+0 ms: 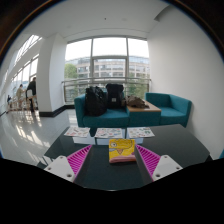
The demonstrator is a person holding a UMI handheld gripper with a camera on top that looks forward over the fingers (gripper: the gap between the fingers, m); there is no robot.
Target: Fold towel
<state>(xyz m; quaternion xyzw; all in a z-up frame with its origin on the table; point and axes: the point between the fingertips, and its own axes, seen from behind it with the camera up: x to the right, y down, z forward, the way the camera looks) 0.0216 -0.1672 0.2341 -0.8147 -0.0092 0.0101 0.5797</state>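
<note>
A small folded yellow towel [122, 150] with a pink stripe along its near edge and a printed picture lies flat on the dark table [100, 172]. My gripper [113, 152] is open and low over the table. The left pad [78, 158] and the right pad [149, 158] stand wide apart. The towel lies between the fingertips, closer to the right finger, with a gap on the left side. Nothing is held.
Three printed sheets [110, 133] lie along the table's far edge. Beyond it stands a teal sofa [165, 105] with two black backpacks [105, 98]. Large windows are behind it. People [30, 92] stand in the corridor at the far left.
</note>
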